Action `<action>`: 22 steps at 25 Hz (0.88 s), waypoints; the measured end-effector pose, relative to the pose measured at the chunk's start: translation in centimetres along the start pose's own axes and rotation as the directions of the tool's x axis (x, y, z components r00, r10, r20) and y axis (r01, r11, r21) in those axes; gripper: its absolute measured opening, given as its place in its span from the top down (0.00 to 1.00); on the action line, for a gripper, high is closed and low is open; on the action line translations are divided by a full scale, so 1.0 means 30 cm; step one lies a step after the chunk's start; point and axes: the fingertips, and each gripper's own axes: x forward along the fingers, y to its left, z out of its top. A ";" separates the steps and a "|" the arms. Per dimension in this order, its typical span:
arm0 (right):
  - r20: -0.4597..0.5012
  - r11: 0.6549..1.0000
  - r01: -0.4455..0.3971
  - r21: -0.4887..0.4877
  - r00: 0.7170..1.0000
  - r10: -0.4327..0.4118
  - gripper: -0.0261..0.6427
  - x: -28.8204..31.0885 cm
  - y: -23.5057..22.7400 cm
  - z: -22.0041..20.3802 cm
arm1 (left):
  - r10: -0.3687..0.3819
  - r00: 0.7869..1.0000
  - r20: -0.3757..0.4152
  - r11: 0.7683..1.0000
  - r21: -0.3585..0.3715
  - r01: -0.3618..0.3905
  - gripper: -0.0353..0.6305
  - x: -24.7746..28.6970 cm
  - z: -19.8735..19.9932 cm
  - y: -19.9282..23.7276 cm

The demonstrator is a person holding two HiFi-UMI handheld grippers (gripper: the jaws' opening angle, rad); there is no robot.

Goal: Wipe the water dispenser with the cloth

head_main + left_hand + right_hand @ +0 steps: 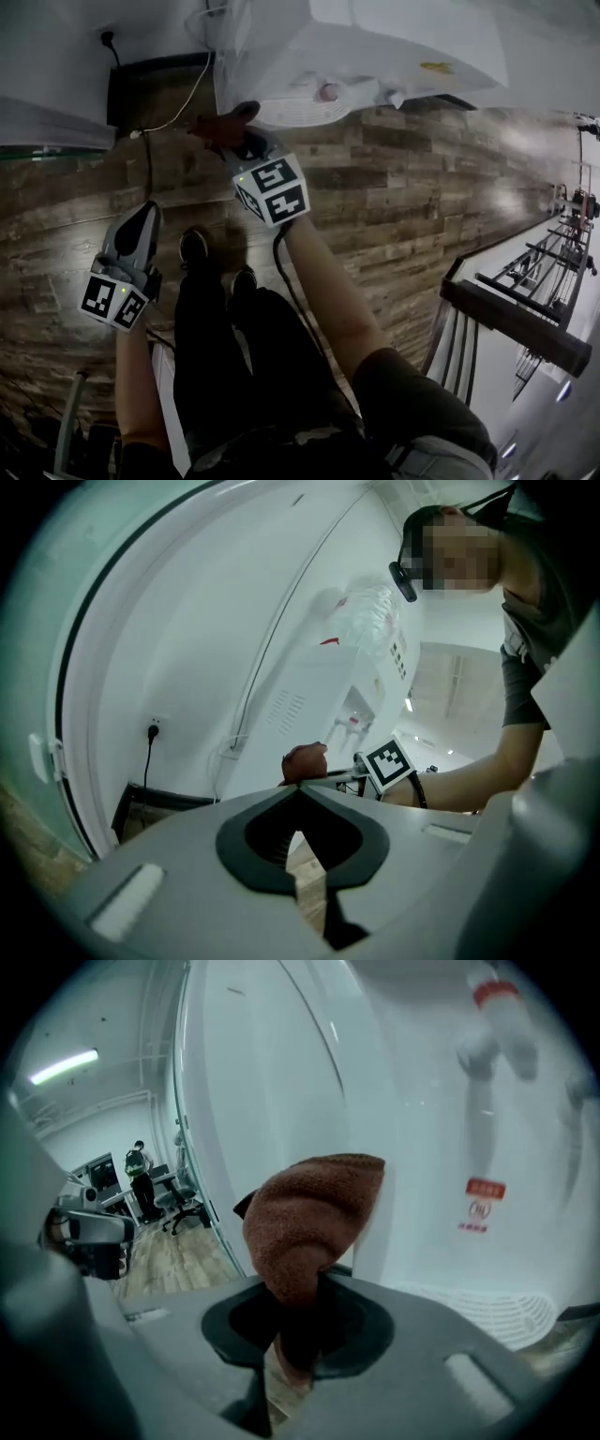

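The white water dispenser [375, 56] stands against the wall, its round drip tray [302, 111] low at the front. My right gripper [230, 131] is shut on a brown cloth [221, 120] and holds it at the dispenser's lower left corner, beside the tray. In the right gripper view the cloth [314, 1213] bulges up out of the right gripper [305, 1283], close to the dispenser's front [422, 1166], with the red tap [492, 1002] above. My left gripper [145, 214] hangs lower left over the floor, shut and empty. In the left gripper view its tips [300, 787] meet, and the cloth [306, 761] shows beyond.
A black plug [108, 39] sits in a wall socket, with a white cable [183, 103] running to the dispenser over a dark floor panel [155, 84]. My shoes [194, 246] stand on the wood floor [422, 187]. A railing [516, 319] runs at right. A person [139, 1177] and chairs are far off.
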 end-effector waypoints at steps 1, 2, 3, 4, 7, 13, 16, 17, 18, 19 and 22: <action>-0.006 1.000 -0.007 -0.013 1.000 0.007 0.87 0.039 -0.002 -0.047 | 0.000 1.000 -0.002 1.000 0.004 0.000 0.93 0.013 -0.047 0.031; -0.012 1.000 -0.014 -0.025 1.000 0.014 0.87 0.078 -0.005 -0.094 | -0.001 1.000 -0.004 1.000 0.008 0.001 0.93 0.029 -0.091 0.062; -0.017 0.999 -0.020 -0.033 1.000 0.020 0.87 0.116 -0.010 -0.140 | -0.004 1.000 -0.007 1.000 0.013 0.004 0.93 0.049 -0.134 0.092; -0.022 0.999 -0.025 -0.037 0.999 0.024 0.87 0.154 -0.019 -0.185 | -0.009 1.000 -0.009 1.000 0.018 0.009 0.93 0.072 -0.173 0.121; -0.028 0.999 -0.022 -0.031 0.999 0.021 0.87 0.250 -0.061 -0.313 | -0.036 0.999 -0.011 0.999 0.036 0.037 0.93 0.147 -0.278 0.191; -0.024 1.000 -0.003 -0.017 1.000 0.002 0.87 0.407 -0.179 -0.529 | -0.092 0.996 -0.016 0.991 0.098 0.093 0.93 0.276 -0.442 0.303; -0.035 1.000 -0.015 0.016 0.999 0.016 0.87 0.499 -0.229 -0.638 | -0.111 0.994 -0.017 0.986 0.121 0.112 0.93 0.327 -0.524 0.361; -0.041 1.000 -0.018 0.023 0.999 0.019 0.87 0.532 -0.244 -0.674 | -0.114 0.993 -0.018 0.985 0.126 0.116 0.93 0.342 -0.551 0.381; -0.048 0.999 -0.021 0.029 0.999 0.022 0.87 0.564 -0.254 -0.711 | -0.118 0.993 -0.021 0.984 0.130 0.119 0.93 0.356 -0.579 0.399; -0.057 0.999 -0.024 0.034 0.998 0.026 0.87 0.593 -0.263 -0.748 | -0.122 0.992 -0.026 0.983 0.134 0.124 0.93 0.368 -0.606 0.415; -0.093 0.999 -0.020 0.038 0.995 0.024 0.87 0.668 -0.289 -0.854 | -0.135 0.989 -0.052 0.978 0.151 0.142 0.93 0.404 -0.672 0.451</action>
